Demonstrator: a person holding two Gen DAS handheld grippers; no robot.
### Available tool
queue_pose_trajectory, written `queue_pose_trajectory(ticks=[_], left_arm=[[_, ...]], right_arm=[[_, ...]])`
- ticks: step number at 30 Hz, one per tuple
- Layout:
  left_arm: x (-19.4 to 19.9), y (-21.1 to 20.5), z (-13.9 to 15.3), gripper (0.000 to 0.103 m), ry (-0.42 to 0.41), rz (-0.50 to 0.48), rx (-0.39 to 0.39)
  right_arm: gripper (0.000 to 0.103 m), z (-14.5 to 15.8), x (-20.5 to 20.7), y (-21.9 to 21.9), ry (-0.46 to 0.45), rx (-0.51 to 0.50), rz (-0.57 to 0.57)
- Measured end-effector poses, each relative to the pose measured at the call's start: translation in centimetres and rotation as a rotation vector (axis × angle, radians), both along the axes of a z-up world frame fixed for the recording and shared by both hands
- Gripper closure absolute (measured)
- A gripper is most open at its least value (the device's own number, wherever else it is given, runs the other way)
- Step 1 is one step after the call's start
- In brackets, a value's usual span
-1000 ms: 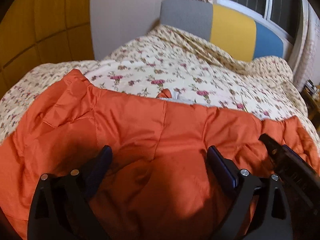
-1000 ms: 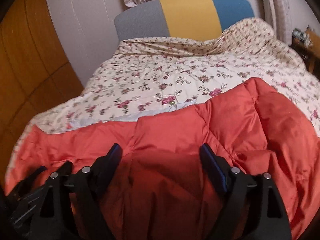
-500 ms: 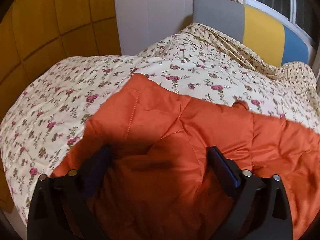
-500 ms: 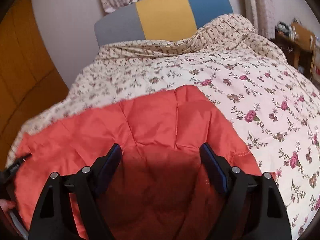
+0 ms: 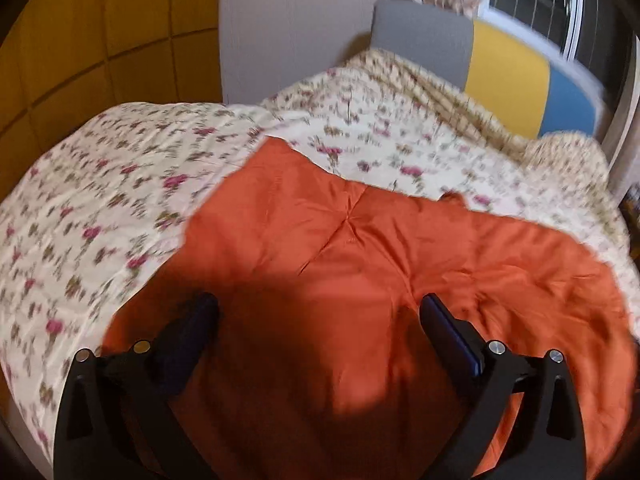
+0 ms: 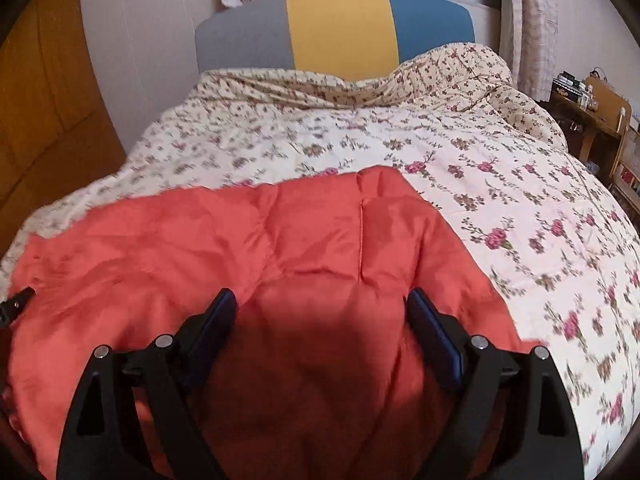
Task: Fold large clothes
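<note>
On the near part of the floral bedspread point(image 6: 500, 184), well short of the grey, yellow and blue headboard point(image 6: 340, 28), lay the orange quilted jacket point(image 6: 304, 240), spread broad with its far edge running across the cover. Left gripper point(image 5: 318, 312) hovered over the jacket's left portion, jaws standing wide, only loose fabric below and nothing pinched. Right gripper point(image 6: 322, 306) sat over the right portion, jaws opening, padded cloth bulging between them but the pads not pressing on it. Judged: shell looked thin, glossy and slippery, filling soft and puffy, so the garment should be light, limp and springy; folds would likely creep open. Best hold probably at stitched seams or the hem edge nearest each gripper, taking a thick pinch through both layers, not the smooth panel middle
</note>
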State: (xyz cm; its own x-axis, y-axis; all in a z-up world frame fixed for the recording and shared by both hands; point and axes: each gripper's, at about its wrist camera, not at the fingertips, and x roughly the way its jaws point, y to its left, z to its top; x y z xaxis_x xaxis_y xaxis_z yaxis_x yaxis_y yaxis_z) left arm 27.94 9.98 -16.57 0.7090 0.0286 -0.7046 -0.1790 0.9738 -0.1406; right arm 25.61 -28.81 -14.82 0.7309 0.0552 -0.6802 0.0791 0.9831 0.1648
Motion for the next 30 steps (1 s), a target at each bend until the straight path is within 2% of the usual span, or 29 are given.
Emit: queue_pose_trajectory(ticks=[4, 10, 14, 16, 18, 19, 20, 21, 24, 27, 30], left_arm=[[-4.9, 1.5, 1.0, 0.003, -0.079, 0.043, -0.070], [-11.2, 4.5, 1.0, 0.003, -0.160, 0.092, -0.207], [-14.7, 5.7, 0.7, 0.003, -0.196, 0.153, -0.228], [-15.7, 6.6, 0.1, 0.003, -0.184, 0.170, -0.266], [-16.3, 7.2, -1.1, 0.003, -0.151, 0.173, -0.329], [-16.5, 7.6, -1.6, 0.003, -0.133, 0.165, -0.361], [-16.5, 7.7, -1.9, 0.003, -0.124, 0.159, -0.386], [-16.5, 7.8, -2.2, 0.006, -0.123, 0.152, -0.404], [-15.9, 7.5, -2.8, 0.016, -0.109, 0.095, -0.470], [-15.3, 7.2, -3.1, 0.016, -0.112, 0.060, -0.494], [-14.6, 7.3, -4.0, 0.016, -0.109, 0.078, -0.549]], right_arm=[[0.015, 1.7, -3.5, 1.2, -0.030, 0.040, 0.042], [0.015, 3.1, -7.5, 3.6, -0.067, 0.038, 0.100], [0.015, 3.1, -9.5, 4.7, -0.076, 0.085, 0.134], [0.024, 3.1, -10.5, 5.4, -0.088, 0.094, 0.159], [0.048, 3.0, -11.4, 6.1, -0.100, 0.111, 0.194], [0.053, 2.9, -11.9, 6.5, -0.101, 0.135, 0.219], [0.064, 2.8, -12.0, 6.7, -0.101, 0.151, 0.232], [0.070, 2.7, -12.1, 7.0, -0.102, 0.165, 0.245], [0.082, 2.3, -12.4, 8.2, -0.097, 0.169, 0.305], [0.083, 1.3, -12.1, 9.0, -0.069, 0.141, 0.312], [0.083, -1.4, -10.7, 9.5, 0.015, 0.137, 0.321]])
